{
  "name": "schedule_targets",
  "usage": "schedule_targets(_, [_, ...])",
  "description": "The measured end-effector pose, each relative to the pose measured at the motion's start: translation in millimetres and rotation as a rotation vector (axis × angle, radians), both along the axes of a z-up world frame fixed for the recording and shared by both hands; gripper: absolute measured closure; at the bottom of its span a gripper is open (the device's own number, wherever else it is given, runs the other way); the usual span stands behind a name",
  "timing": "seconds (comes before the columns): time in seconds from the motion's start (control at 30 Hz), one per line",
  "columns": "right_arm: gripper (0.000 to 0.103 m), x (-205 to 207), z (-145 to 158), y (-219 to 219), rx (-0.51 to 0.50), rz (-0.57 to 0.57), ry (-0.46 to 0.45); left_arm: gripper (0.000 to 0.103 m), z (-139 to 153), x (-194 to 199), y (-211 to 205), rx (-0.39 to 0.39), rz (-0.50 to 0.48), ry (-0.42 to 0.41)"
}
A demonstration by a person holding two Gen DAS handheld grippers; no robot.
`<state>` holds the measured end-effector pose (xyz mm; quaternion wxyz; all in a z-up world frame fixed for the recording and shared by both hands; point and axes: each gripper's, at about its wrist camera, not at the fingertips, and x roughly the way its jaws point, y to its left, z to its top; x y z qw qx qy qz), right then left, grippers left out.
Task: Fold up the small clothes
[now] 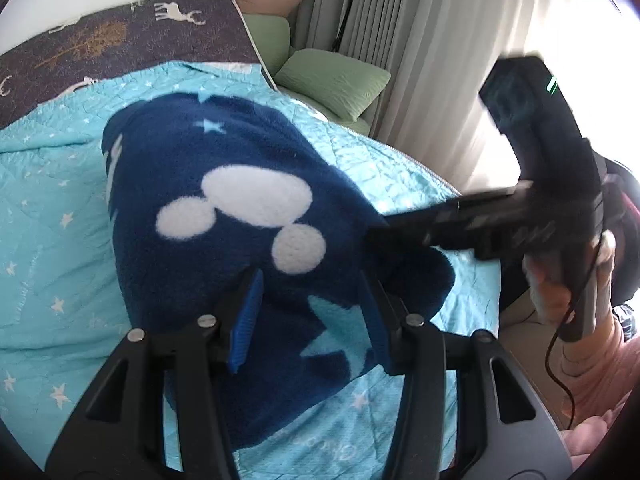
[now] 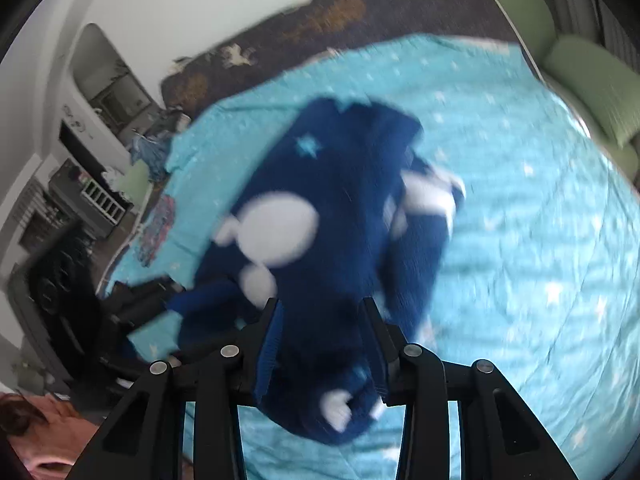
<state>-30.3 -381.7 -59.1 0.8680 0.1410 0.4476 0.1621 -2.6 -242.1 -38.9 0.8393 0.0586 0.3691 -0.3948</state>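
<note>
A navy fleece garment (image 1: 240, 248) with a white mouse-head patch and pale stars lies bunched on a turquoise star quilt (image 1: 52, 216). My left gripper (image 1: 312, 280) hovers over the garment's near part, its blue pads (image 1: 246, 320) apart and nothing pinched between them. The right gripper (image 1: 376, 236) reaches in from the right to the garment's right edge, held by a person's hand (image 1: 560, 292). In the blurred right wrist view, a thick fold of the garment (image 2: 336, 396) fills the gap of my right gripper (image 2: 322, 304) and hangs a little above the quilt (image 2: 540, 240).
A dark blanket with deer figures (image 1: 132, 36) covers the bed's far end. Green pillows (image 1: 332, 80) and curtains (image 1: 400, 40) stand beyond the right side. Shelves and clutter (image 2: 80, 184) line the room beyond the bed's left edge. A cable (image 1: 556, 364) hangs from the right gripper.
</note>
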Motion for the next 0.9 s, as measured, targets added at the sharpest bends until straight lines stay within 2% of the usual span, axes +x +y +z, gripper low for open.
schedule_targets(0.07, [0.064, 4, -27, -3, -0.028, -0.046, 0.078, 0.052, -7, 7, -1, -0.006, -0.014, 0.065])
schedule_targets(0.13, [0.064, 8, -53, -7, 0.016, -0.069, 0.149, 0.052, -10, 9, -1, -0.015, -0.014, 0.094])
schedule_targets(0.33, [0.064, 8, -54, -2, -0.025, -0.075, 0.120, 0.052, -10, 8, -2, -0.017, -0.011, 0.082])
schedule_targets(0.5, [0.063, 8, -32, -4, -0.043, -0.043, 0.101, 0.052, -4, 4, 3, -0.019, -0.005, 0.066])
schedule_targets(0.63, [0.061, 10, 14, -7, -0.073, -0.054, -0.022, 0.052, 26, 4, 20, -0.102, -0.004, 0.057])
schedule_targets(0.73, [0.061, 20, 45, -8, -0.079, -0.076, -0.122, 0.051, 46, 19, 38, -0.170, 0.045, 0.033])
schedule_targets(0.83, [0.061, 49, 54, 4, -0.116, -0.070, -0.159, 0.051, 48, 47, 42, -0.154, 0.133, -0.005])
schedule_targets(0.9, [0.062, 79, 47, 7, -0.071, -0.051, -0.133, 0.051, 34, 75, 36, -0.107, 0.181, 0.016])
